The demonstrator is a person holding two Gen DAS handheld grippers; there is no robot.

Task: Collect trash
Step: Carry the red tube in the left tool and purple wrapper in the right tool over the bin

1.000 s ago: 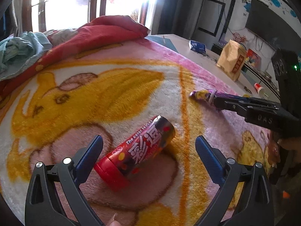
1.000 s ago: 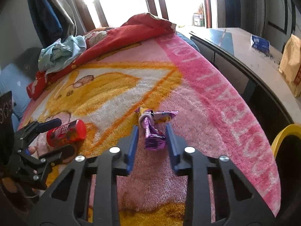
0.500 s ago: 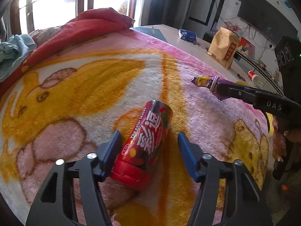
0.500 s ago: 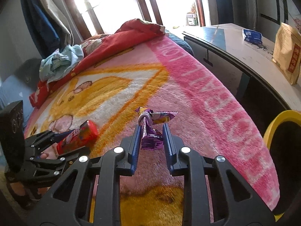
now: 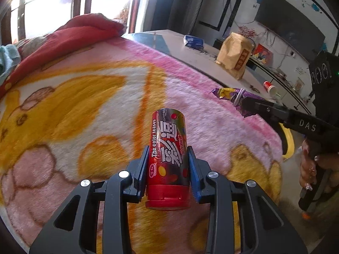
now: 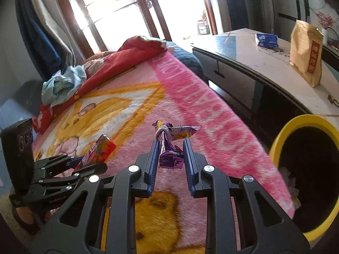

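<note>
1. The left tongs [image 5: 167, 165] were closing, and their blue pads already pressed on both sides of a red candy tube [image 5: 168, 156] near its cap end.
2. The tube pointed away from the left wrist camera, its red cap nearest the lens and its far end raised over the pink and yellow blanket [image 5: 84, 110] on the bed.
3. The right tongs [image 6: 170, 154] were closed on a crumpled purple wrapper [image 6: 169, 152], pinching its lower part.
4. The wrapper's knotted top, tied with a pale band, stuck out beyond the fingertips, clear of the blanket.
5. In the left wrist view the right tongs came in from the right edge, with a person's hand [image 5: 311, 169] around the grip.
6. A yellow-rimmed bin [image 6: 307, 169] stood at the right of the right wrist view, just beside the edge of the bed, with a dark inside.
7. Beyond the bed a pale surface [image 6: 243, 48] carried a tan paper bag [image 6: 305, 53] and a small blue packet [image 6: 266, 39], well apart from both pieces of trash.
8. A red quilt [image 6: 127, 63] and a bundle of light blue cloth [image 6: 63, 82] lay at the far end of the bed, near the bright window.
</note>
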